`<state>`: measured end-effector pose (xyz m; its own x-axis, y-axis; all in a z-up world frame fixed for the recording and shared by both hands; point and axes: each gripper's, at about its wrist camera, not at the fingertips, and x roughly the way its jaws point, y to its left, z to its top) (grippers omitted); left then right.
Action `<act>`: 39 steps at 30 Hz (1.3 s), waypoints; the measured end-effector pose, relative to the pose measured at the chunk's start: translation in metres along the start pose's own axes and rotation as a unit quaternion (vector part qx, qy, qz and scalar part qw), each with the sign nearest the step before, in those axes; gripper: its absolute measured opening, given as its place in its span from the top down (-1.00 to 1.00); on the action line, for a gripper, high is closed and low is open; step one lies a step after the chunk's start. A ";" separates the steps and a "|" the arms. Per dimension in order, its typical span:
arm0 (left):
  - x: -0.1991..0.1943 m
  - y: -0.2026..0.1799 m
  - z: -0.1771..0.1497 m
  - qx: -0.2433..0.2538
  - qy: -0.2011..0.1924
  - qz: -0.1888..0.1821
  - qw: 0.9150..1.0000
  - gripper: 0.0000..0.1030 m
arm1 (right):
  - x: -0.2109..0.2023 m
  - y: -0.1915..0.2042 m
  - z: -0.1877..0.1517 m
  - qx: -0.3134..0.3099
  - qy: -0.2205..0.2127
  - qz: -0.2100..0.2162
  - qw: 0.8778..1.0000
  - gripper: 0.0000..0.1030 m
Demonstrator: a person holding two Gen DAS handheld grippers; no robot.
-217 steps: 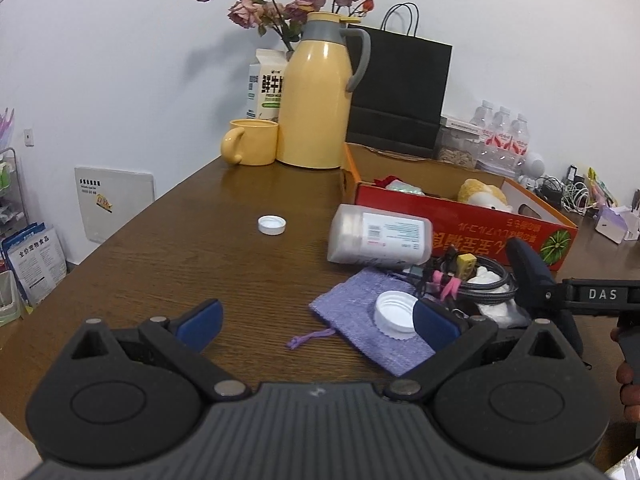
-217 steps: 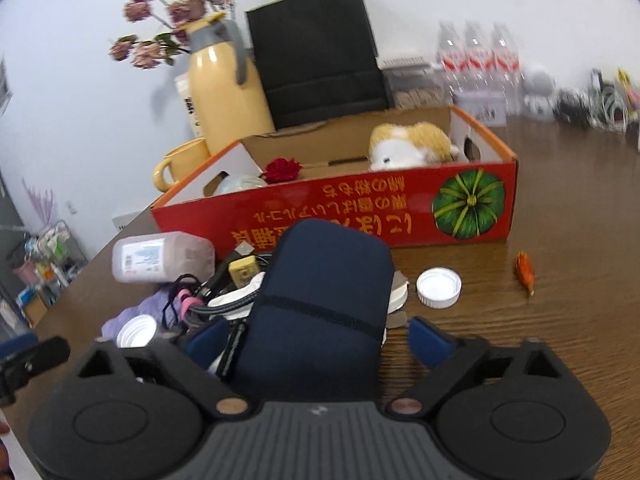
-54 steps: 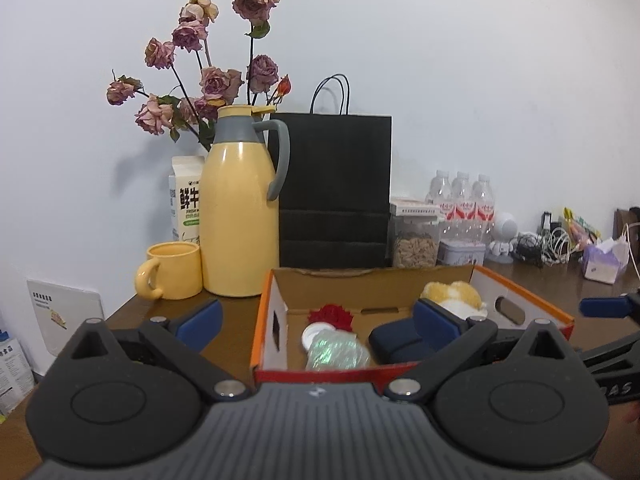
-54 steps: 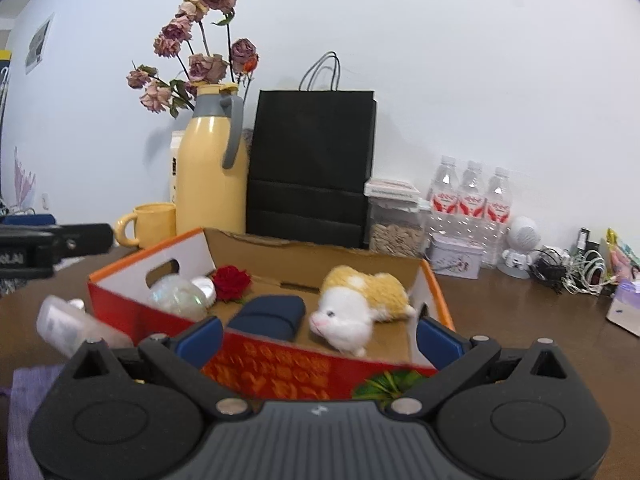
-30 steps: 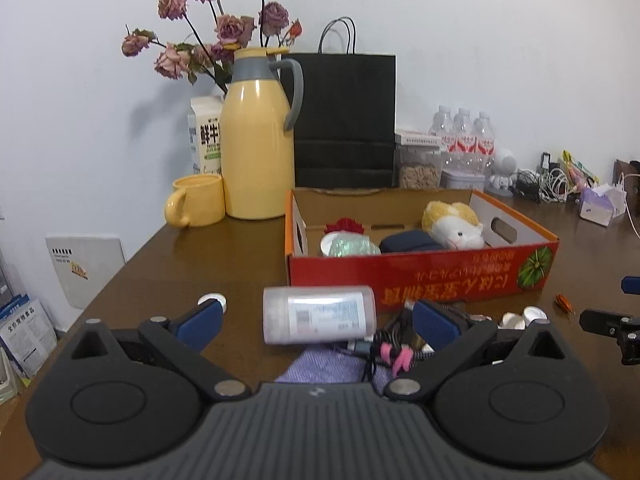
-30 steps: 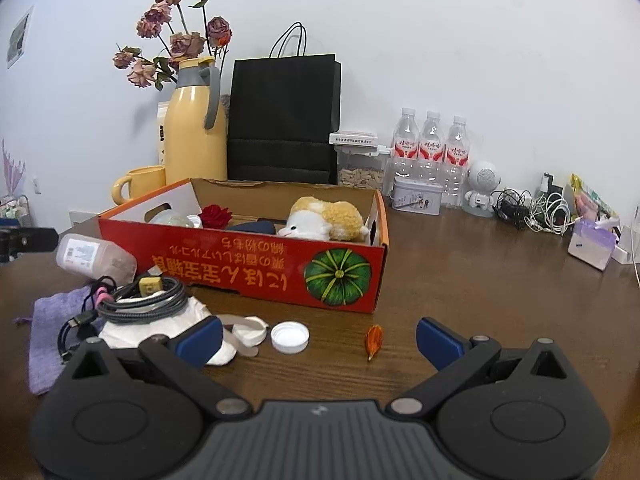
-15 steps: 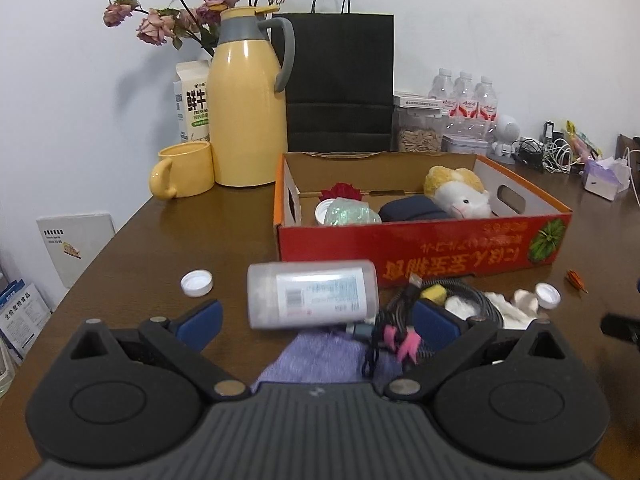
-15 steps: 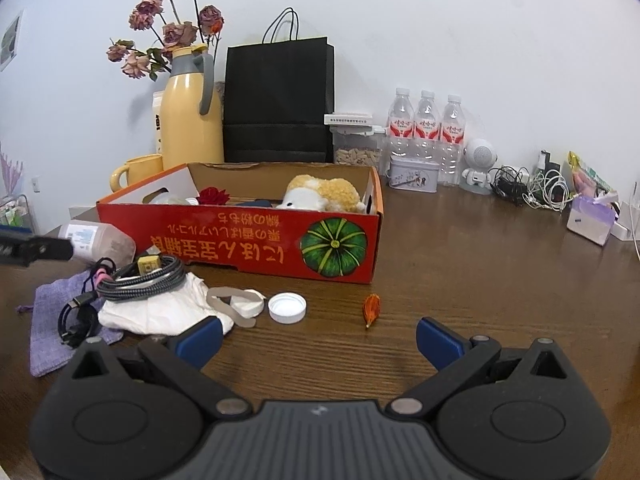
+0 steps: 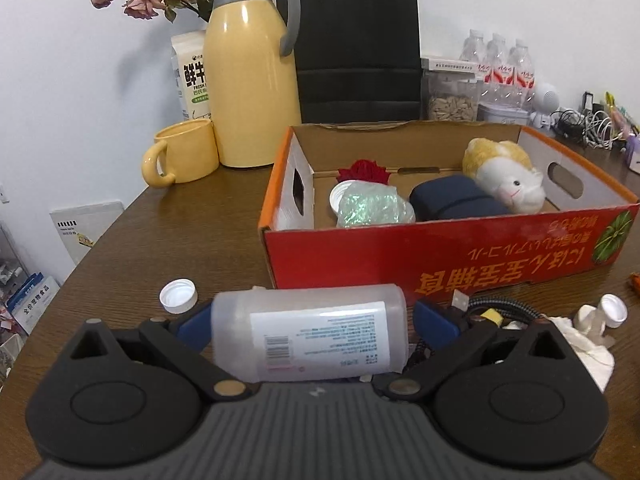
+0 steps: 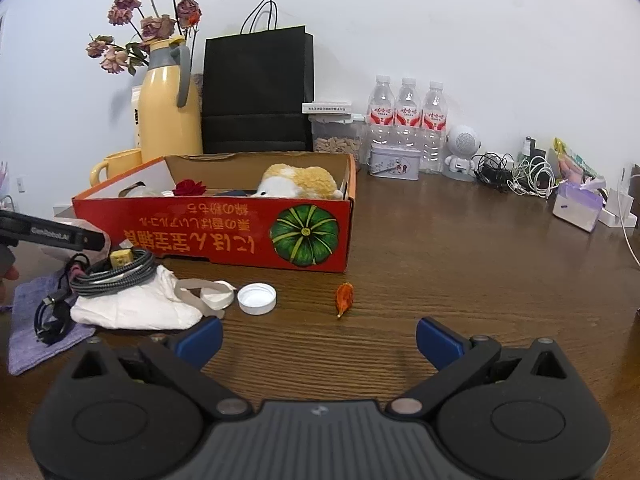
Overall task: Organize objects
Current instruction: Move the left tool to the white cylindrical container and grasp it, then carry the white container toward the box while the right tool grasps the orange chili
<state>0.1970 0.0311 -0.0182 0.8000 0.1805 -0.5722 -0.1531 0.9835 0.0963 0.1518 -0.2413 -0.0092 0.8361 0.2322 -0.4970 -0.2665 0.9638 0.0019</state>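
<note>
A clear plastic bottle [image 9: 308,336] with a white label lies on its side on the wooden table. My left gripper [image 9: 316,324] is open and straddles it, one blue finger at each end. The red cardboard box [image 9: 440,256] just beyond holds a plush toy [image 9: 504,176], a navy case [image 9: 452,200], a shiny crumpled wrap [image 9: 372,208] and a red flower [image 9: 364,170]. My right gripper [image 10: 318,336] stands open over bare table with nothing between its fingers. Ahead of it lie a white cap [image 10: 256,298] and a small orange piece [image 10: 344,298].
A cable coil [image 10: 116,272] rests on a white cloth [image 10: 132,308] beside a purple pouch [image 10: 28,344]. Another white cap [image 9: 178,295] lies left of the bottle. A yellow jug [image 9: 252,72], mug [image 9: 180,152], black bag [image 10: 256,92] and water bottles [image 10: 404,120] line the back wall.
My left gripper has dropped and moved forward, so the bottle now lies between its fingers. The right gripper has come lower and closer to the table.
</note>
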 end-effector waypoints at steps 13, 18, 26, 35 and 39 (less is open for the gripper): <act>-0.013 0.007 -0.007 -0.018 -0.038 0.003 0.999 -0.63 | 0.019 -0.007 0.009 -0.005 0.008 -0.009 1.000 -1.00; -0.038 0.014 -0.009 -0.034 -0.073 -0.004 0.997 -0.63 | 0.030 -0.013 0.014 -0.009 0.021 -0.010 1.000 -1.00; -0.060 0.024 -0.013 -0.053 -0.093 -0.013 0.994 -0.63 | 0.060 -0.021 0.027 -0.011 0.054 -0.018 0.998 -0.22; -0.067 0.029 -0.017 -0.066 -0.101 -0.021 0.992 -0.63 | 0.075 -0.019 0.030 -0.003 0.064 -0.011 0.998 0.77; -0.068 0.029 -0.018 -0.068 -0.103 -0.022 0.992 -0.63 | 0.073 -0.016 0.028 -0.009 0.059 -0.013 0.998 0.78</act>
<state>0.1280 0.0476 0.0088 0.9070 0.1499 -0.3936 -0.1814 0.9824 -0.0439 0.2306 -0.2364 -0.0210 0.7807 0.1901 -0.5953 -0.2557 0.9664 -0.0267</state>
